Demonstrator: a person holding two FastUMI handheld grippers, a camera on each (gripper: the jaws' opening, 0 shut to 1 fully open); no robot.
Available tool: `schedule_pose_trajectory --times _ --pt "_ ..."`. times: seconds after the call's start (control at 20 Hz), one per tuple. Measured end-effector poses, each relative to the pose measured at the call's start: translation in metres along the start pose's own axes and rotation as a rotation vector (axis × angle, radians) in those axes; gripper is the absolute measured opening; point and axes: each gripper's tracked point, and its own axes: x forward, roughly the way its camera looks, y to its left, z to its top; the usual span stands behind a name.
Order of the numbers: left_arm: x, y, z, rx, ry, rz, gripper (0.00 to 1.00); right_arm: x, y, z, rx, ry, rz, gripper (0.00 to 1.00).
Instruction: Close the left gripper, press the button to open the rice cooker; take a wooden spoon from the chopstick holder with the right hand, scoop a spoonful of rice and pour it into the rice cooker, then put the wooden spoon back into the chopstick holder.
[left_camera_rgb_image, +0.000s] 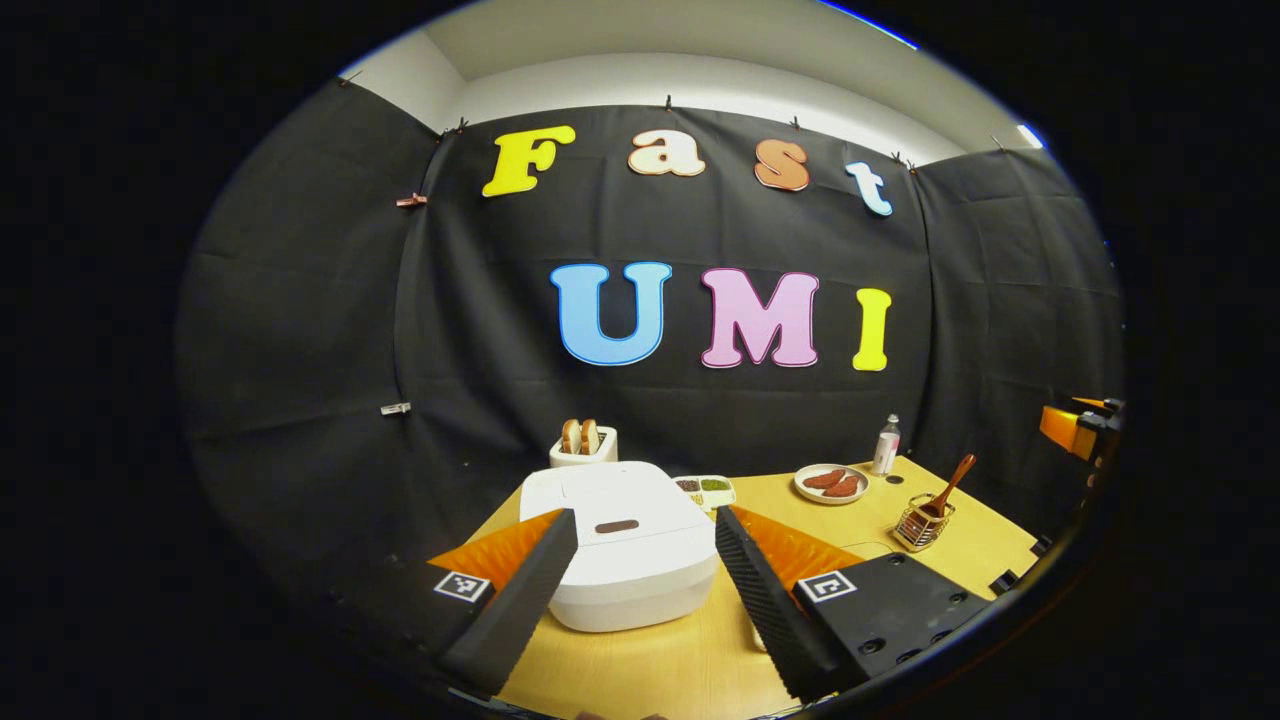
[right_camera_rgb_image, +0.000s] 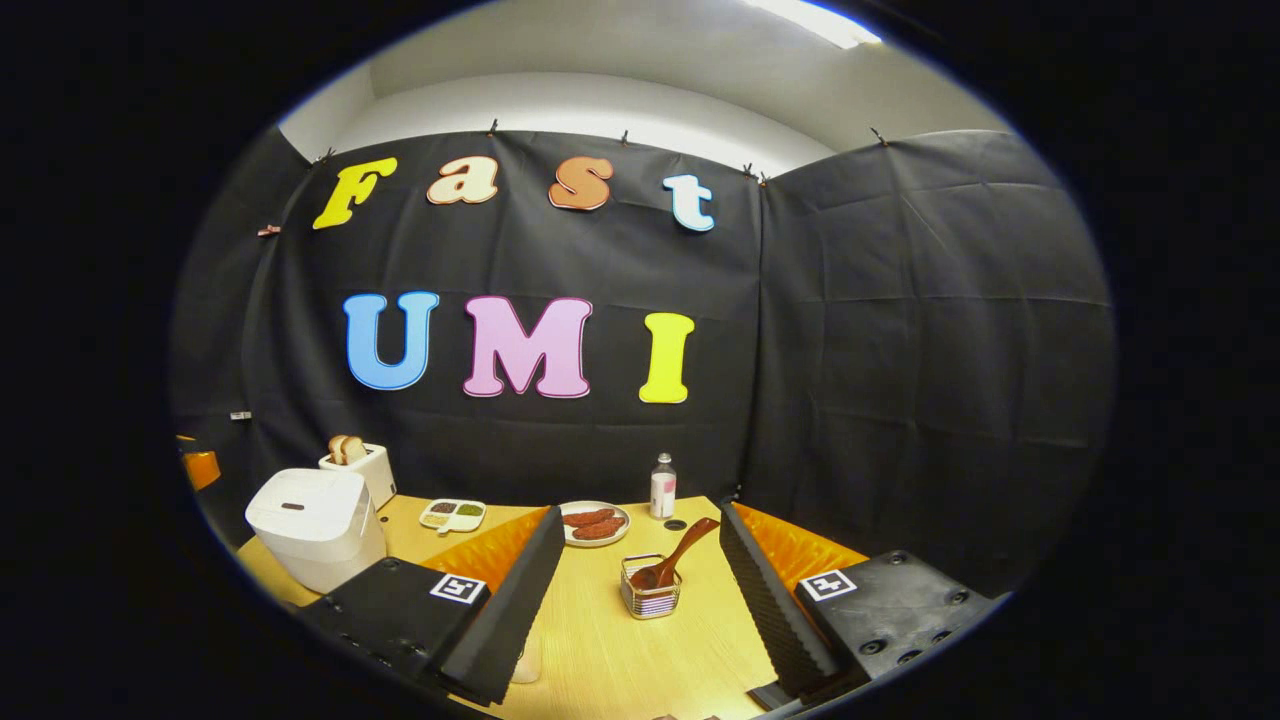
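left tool apart, facing shut rice cooker | right tool apart, facing wooden spoon

I see both views evenly lit from ceiling lights above, sharp at centre, with strong fisheye bending at the edges and soft shadows on the counter.

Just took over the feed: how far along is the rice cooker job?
Nothing looks done. The rice cooker lid is down and the left gripper is open in front of it, not closed for the button. The wooden spoon sits in the chopstick holder; the right gripper is open, holding nothing. All steps remain.
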Motion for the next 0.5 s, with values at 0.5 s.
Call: schedule_pose_trajectory --times 0.5 --pt "0.054 0.033 0.028 0.006 0.012 0.010 0.94 -0.026 0.016 -0.013 -0.022 0.026 0.041 0.98"
